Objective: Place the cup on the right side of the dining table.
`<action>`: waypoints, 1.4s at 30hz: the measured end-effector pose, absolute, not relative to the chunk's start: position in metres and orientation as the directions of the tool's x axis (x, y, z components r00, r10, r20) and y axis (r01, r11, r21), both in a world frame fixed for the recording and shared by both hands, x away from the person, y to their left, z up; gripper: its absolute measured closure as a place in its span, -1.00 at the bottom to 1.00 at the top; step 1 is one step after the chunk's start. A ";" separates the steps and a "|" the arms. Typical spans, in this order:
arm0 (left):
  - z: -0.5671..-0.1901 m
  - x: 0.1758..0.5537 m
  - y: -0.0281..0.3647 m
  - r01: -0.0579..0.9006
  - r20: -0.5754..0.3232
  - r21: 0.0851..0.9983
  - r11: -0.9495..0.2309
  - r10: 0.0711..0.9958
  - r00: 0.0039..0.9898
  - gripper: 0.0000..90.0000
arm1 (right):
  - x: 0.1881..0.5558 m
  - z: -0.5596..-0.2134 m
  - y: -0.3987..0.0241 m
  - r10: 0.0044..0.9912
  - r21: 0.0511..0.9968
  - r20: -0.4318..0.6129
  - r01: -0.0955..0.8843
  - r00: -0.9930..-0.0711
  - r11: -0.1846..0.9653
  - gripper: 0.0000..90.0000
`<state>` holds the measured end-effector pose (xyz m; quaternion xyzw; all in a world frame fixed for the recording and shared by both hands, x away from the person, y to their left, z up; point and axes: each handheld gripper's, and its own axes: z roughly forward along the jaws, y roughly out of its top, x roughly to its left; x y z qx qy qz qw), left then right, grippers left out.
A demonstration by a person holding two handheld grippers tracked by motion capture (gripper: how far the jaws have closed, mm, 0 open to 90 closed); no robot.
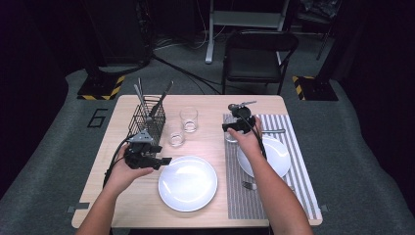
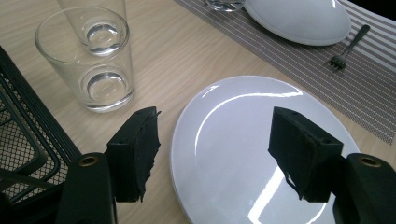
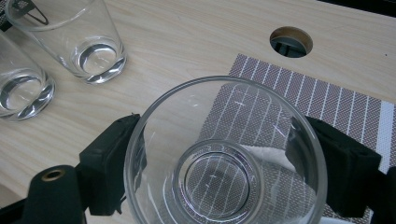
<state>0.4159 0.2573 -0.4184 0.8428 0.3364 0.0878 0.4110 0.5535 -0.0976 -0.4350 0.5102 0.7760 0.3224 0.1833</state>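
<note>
Glass tumbler (image 3: pixel 224 154) clamped in my right gripper (image 3: pixel 224 163), over placemat (image 3: pixel 327 102) far-left corner for setting down; left gripper (image 2: pixel 215 154) idle, fingers apart above dinner plate (image 2: pixel 233 121).

glass (image 3: pixel 224 154): clear, smooth | plate (image 2: pixel 243 154): glossy white | table (image 2: pixel 187 51): matt wood

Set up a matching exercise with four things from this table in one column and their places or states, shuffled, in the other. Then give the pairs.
1. fork
2. wire basket
3. left gripper
4. glass

A. between the right gripper's jaws
B. open above a white plate
C. lying on the striped placemat
D. holding upright cutlery

Pairs: 1-C, 2-D, 3-B, 4-A
</note>
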 end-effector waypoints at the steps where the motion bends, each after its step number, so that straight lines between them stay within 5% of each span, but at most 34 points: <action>1: -0.419 0.416 0.257 0.494 -0.130 0.753 -0.434 0.639 0.758 -0.27 | 0.554 -0.436 -0.098 0.910 0.689 0.043 0.673 -0.412 0.271 -0.62; 42: -0.420 0.416 0.257 0.494 -0.129 0.756 -0.429 0.643 0.755 -0.27 | 0.554 -0.458 -0.099 0.917 0.668 0.058 0.698 -0.394 0.258 -0.62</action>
